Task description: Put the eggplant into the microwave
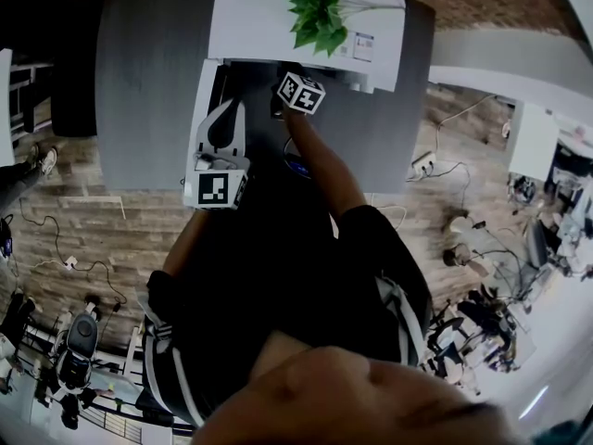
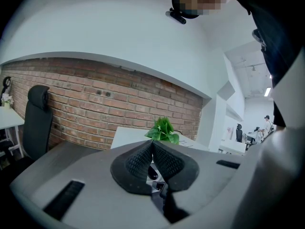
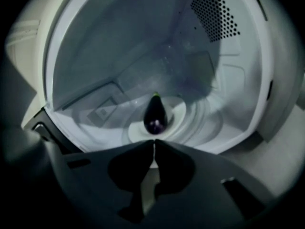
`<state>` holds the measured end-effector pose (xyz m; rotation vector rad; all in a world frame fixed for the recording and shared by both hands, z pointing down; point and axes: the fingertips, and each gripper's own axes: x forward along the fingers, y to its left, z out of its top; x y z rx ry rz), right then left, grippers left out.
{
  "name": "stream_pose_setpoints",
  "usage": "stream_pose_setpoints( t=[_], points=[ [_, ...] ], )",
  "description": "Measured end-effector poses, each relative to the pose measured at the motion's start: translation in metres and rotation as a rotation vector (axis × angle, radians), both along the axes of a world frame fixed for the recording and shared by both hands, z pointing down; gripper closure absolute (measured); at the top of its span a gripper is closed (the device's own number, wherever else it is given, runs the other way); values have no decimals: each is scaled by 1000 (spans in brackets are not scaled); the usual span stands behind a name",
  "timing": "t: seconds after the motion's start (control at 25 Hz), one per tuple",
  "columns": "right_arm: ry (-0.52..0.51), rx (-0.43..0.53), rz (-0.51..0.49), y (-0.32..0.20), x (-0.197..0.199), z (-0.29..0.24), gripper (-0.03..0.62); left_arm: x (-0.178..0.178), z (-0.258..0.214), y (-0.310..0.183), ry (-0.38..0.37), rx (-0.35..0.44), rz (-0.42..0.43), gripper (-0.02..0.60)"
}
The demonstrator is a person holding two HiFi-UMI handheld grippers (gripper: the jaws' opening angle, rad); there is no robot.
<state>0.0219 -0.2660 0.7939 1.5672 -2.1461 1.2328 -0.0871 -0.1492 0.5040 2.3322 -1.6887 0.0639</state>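
**Eggplant lies inside the microwave, both grippers empty**

The eggplant (image 3: 155,116) lies on the round turntable (image 3: 202,112) inside the white microwave (image 3: 119,42). Its green stem end points to the far wall and its dark rounded end points to the near opening.

The right gripper (image 3: 153,142) is at the opening of the microwave and looks straight into it. Its fingers are closed tip against tip and grip nothing. The eggplant is just beyond the tips and apart from them.

The left gripper (image 2: 152,143) is outside the microwave, to the left of the right one. Its fingers are also pressed together, with nothing between them.

In the head view the microwave stands at the far side of the gray desk (image 1: 148,72). A green plant (image 1: 315,12) stands on top of the microwave. A brick wall (image 2: 95,99) is behind the desk.
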Motion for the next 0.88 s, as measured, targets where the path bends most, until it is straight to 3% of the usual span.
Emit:
stream_pose_setpoints(
  t=[0.88],
  points=[
    [-35, 12, -22, 35, 4, -24, 559, 4, -22, 34, -21, 58, -18, 545]
  ],
)
